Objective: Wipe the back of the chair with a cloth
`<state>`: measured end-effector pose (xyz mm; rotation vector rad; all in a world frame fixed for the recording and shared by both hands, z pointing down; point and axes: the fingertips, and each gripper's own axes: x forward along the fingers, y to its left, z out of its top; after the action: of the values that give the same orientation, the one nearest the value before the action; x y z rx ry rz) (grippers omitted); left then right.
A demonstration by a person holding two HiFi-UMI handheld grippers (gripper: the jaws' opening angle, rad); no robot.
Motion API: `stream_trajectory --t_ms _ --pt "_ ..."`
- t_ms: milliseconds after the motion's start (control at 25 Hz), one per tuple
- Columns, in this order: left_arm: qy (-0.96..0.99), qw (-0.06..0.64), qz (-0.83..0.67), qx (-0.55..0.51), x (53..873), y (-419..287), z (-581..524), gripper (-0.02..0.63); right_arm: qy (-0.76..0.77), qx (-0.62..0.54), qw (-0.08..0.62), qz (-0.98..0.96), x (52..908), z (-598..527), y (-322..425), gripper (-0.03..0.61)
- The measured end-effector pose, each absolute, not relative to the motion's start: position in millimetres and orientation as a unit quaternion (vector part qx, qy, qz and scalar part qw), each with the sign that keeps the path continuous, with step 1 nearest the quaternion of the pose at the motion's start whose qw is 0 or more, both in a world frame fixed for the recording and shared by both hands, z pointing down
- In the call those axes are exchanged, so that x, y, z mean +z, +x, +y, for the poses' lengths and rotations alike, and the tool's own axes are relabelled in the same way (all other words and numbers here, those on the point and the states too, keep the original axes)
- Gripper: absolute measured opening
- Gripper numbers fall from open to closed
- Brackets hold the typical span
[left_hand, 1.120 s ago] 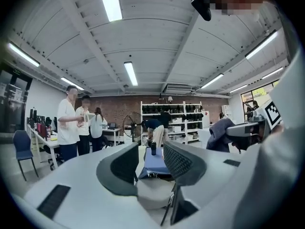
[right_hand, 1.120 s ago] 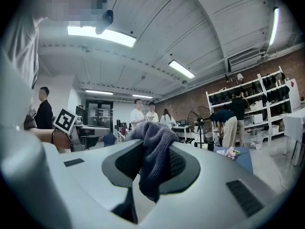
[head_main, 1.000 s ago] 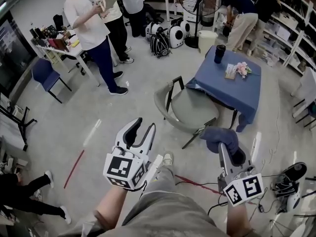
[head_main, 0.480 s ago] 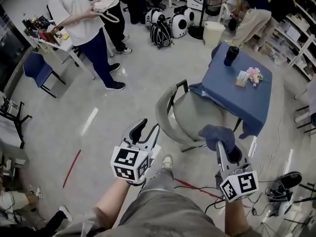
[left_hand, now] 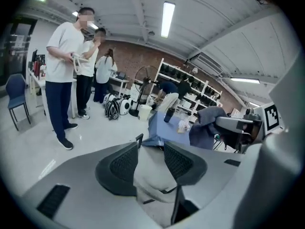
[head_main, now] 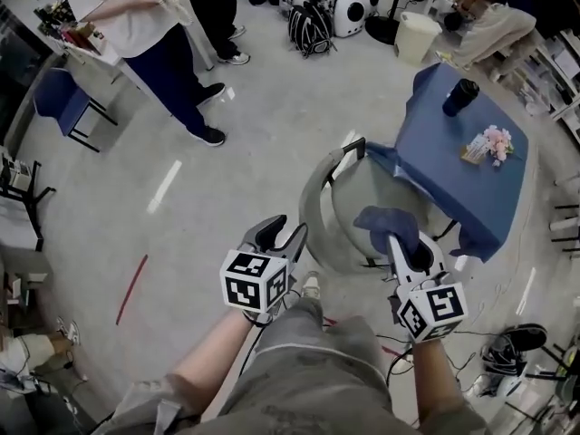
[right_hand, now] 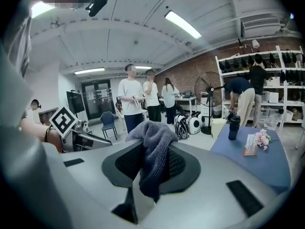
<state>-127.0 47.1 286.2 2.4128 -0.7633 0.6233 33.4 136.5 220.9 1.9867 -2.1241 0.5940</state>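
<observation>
The grey chair (head_main: 349, 208) stands in front of me with its curved backrest (head_main: 311, 208) facing me. My right gripper (head_main: 404, 243) is shut on a dark blue cloth (head_main: 384, 224), which bunches over the fingertips above the chair's seat. In the right gripper view the cloth (right_hand: 153, 149) hangs down between the pads. My left gripper (head_main: 283, 233) hovers just short of the backrest's left side; its jaws are opening and hold nothing. The left gripper view shows the chair (left_hand: 152, 178) through the gap, apart from the pads.
A blue-clothed table (head_main: 449, 157) stands right behind the chair, with a dark cup (head_main: 459, 97) and flowers (head_main: 497, 142) on it. People (head_main: 136, 16) stand far left by a blue chair (head_main: 56, 98). Cables (head_main: 503, 356) lie on the floor at the right.
Both grippers have moved forward and down towards the chair, which is now much nearer. The cloth stays in the right gripper. The left gripper has rolled a little.
</observation>
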Motion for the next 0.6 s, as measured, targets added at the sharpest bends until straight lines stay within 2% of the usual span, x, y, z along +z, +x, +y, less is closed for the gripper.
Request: stream_trajectory --t_ms 160,600 --pt "0.869 0.306 -0.293 0.254 321.1 -127.3 39.4 0.196 0.655 0.216 0.101 -0.717 250.1 107.0 31.4 0.098" --pt "0.813 0.359 -0.337 0.311 397.4 -115.6 23.7 0.201 0.609 0.254 0.117 -0.742 335.7 38.8 75.8 0.098"
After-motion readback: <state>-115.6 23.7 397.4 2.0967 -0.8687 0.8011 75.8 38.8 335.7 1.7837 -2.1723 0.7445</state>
